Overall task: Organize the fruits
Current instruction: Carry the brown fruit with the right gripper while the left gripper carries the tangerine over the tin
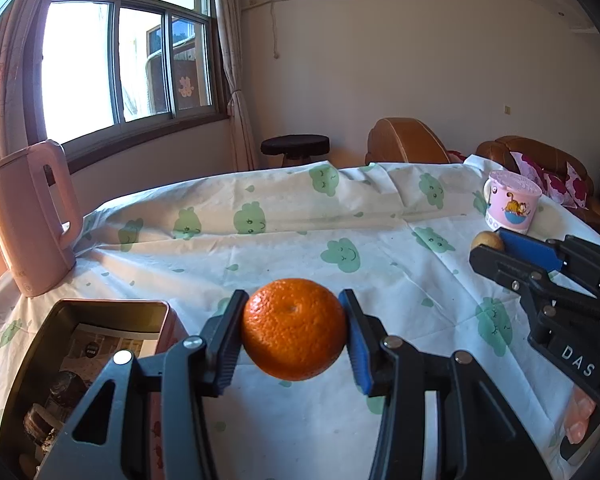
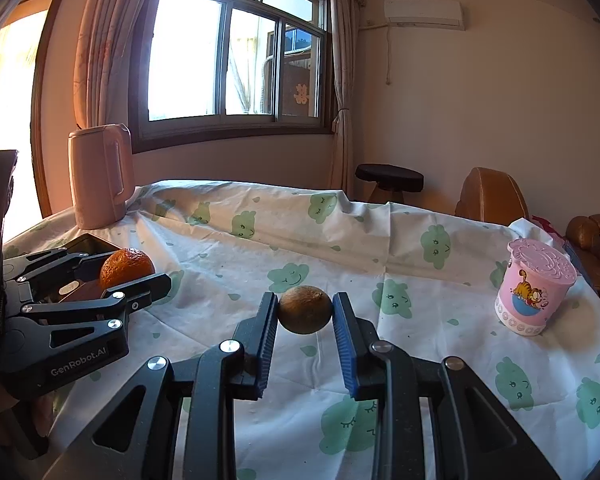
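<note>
Glossy orange [image 1: 294, 329] and dull brown fruit, perhaps kiwi [image 2: 305, 309], both clamped aloft.

The orange [image 1: 295, 328] is showing bright orange with a dimpled skin. The kiwi [image 2: 305, 309] is looking dull brown. Each claw [image 1: 295, 334] is wearing black, with blue pads [image 1: 358, 350]. The tablecloth [image 1: 284, 248] is showing white, scattered with green cloud faces. The kettle [image 1: 30, 220], at ten o'clock of the orange, is glowing pale pink. The cup [image 2: 534, 292] is showing pink with an orange cartoon cat. The tin [image 1: 100, 312] is appearing dark grey inside.
</note>
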Demonstrator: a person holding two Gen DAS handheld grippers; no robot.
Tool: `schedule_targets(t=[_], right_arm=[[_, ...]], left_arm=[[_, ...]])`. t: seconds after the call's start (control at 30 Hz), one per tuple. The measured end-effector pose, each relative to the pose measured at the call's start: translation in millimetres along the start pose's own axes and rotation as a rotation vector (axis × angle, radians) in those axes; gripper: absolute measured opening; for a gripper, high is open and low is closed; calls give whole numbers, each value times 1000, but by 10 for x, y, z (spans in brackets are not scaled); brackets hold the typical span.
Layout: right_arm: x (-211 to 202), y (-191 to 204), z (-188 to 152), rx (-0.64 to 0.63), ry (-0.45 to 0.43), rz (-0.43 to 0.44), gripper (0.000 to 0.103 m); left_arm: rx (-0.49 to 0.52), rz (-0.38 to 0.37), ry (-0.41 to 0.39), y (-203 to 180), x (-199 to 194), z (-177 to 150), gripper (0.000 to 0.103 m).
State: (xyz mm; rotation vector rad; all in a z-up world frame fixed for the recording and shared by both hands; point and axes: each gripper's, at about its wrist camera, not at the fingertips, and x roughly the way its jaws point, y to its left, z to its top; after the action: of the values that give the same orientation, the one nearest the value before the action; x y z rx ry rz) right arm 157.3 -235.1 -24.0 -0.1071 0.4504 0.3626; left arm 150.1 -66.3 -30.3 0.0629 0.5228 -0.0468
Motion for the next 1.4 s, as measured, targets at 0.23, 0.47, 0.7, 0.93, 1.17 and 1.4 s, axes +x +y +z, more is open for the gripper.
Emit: schedule_targets(t=[0.23, 0.47, 0.7, 0.93, 1.17, 1.4], right_arm=[[-24, -9, 0, 3, -13, -6, 30], [-58, -14, -8, 6, -30, -7, 30], [-113, -6, -20, 8, -54, -8, 30], [-173, 18, -29, -4, -83, -18, 30], [-258, 77, -39, -28, -122, -36, 30], [-292, 144, -36, -51, -136, -46, 30]], left_arm=[[-12, 2, -19, 20, -43, -4, 48], [-20, 2, -40, 35, -88, -13, 48], [-23, 7, -64, 39, -146, -27, 48], [-23, 13, -98, 35, -234, -47, 48], [-46, -3, -110, 94, -321, -88, 48], [-43, -18, -110, 127, -394, -130, 48]])
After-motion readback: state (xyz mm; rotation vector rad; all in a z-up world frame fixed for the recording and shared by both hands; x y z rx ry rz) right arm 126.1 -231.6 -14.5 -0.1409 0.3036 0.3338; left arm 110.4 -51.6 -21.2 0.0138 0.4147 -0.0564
